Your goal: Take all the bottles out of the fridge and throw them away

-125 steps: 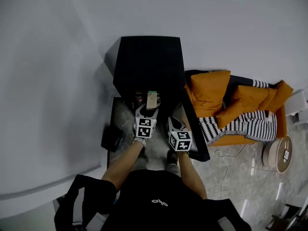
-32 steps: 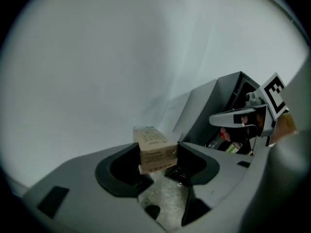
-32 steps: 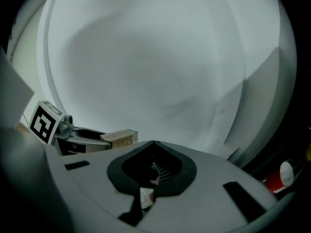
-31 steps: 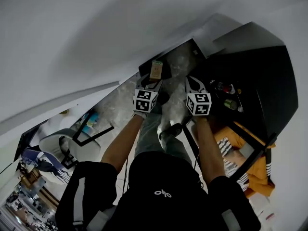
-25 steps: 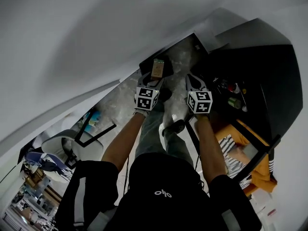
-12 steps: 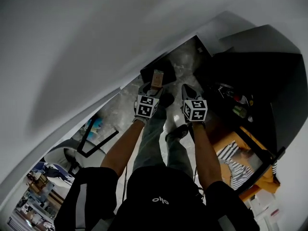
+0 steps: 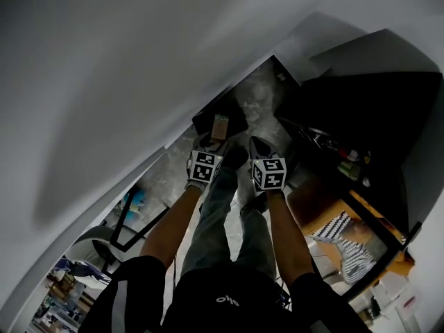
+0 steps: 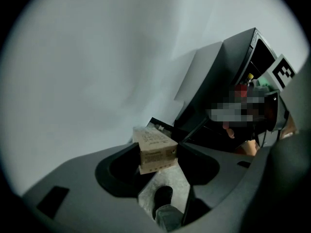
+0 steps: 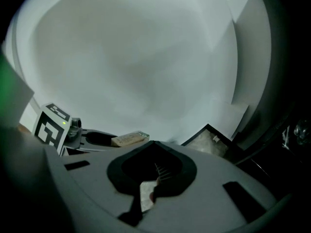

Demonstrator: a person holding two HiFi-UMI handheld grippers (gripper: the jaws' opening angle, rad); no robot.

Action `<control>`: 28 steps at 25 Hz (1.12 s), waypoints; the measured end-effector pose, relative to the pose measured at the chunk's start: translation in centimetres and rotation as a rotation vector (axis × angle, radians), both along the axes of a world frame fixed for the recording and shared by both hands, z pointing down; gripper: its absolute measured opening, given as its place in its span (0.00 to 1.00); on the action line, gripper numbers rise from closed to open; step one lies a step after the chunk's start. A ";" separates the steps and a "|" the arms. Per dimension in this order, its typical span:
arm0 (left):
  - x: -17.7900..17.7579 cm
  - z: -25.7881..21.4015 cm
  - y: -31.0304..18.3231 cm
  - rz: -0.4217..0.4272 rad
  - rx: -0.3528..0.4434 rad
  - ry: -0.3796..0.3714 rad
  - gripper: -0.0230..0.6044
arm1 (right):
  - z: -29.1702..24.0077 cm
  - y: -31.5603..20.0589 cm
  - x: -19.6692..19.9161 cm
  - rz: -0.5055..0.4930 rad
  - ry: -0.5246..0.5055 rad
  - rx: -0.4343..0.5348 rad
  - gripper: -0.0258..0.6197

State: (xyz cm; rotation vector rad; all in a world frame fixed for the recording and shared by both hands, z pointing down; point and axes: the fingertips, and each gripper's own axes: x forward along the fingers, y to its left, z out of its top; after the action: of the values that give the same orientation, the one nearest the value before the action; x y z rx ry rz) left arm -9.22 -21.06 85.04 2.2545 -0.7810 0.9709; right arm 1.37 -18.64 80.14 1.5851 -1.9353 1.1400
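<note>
A small tan carton (image 8: 154,149) sits pinched between the two jaws of the left gripper (image 8: 156,163), upright and tilted slightly, with its printed top facing the camera. From the head view the same carton (image 7: 220,125) sticks out past the tip of the left gripper (image 7: 214,141), which points steeply down. Behind and below the carton is a dark bin (image 7: 207,115) standing on the floor against the white wall (image 7: 104,82). The carton overlaps the bin in this view, but whether it is over the opening or touching the rim cannot be told.

The right gripper (image 9: 151,174) has its jaws pressed together with nothing between them. In the head view it (image 7: 257,146) is just beside the left one, also pointing down.

To the right stands the black fridge (image 7: 388,109) with its door open. A few bottles (image 7: 349,168) remain on a shelf inside, well apart from both grippers. From the left gripper view, one yellow-capped bottle (image 8: 250,77) shows in the fridge opening.

The floor (image 7: 262,94) is grey and marbled. The person's legs (image 7: 216,210) in jeans are below the grippers, and a dark shoe (image 8: 163,195) shows under the carton. An orange and striped cushion (image 7: 341,227) lies beside the fridge door.
</note>
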 end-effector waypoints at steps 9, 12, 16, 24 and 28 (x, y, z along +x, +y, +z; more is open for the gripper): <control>1.6 4.1 -0.9 0.034 -0.030 -0.023 0.44 | 4.6 -2.4 -0.4 -0.005 -0.019 -0.012 0.04; 1.9 5.7 -1.3 0.054 -0.038 -0.035 0.44 | 6.2 -3.2 -0.4 -0.002 -0.025 -0.021 0.04; 2.1 7.4 -1.8 0.077 -0.028 -0.048 0.44 | 7.6 -4.0 -0.3 0.002 -0.029 -0.021 0.04; 3.4 9.3 -2.5 0.109 -0.023 -0.077 0.44 | 9.4 -4.0 0.7 0.029 -0.046 -0.023 0.04; 3.5 9.7 -2.4 0.110 -0.028 -0.101 0.44 | 9.7 -3.6 1.4 0.042 -0.049 -0.028 0.04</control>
State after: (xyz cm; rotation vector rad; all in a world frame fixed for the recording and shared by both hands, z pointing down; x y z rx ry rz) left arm -5.67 -23.47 94.78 2.2591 -0.6874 1.1470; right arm 2.81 -22.22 89.83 1.6046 -1.9169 1.2282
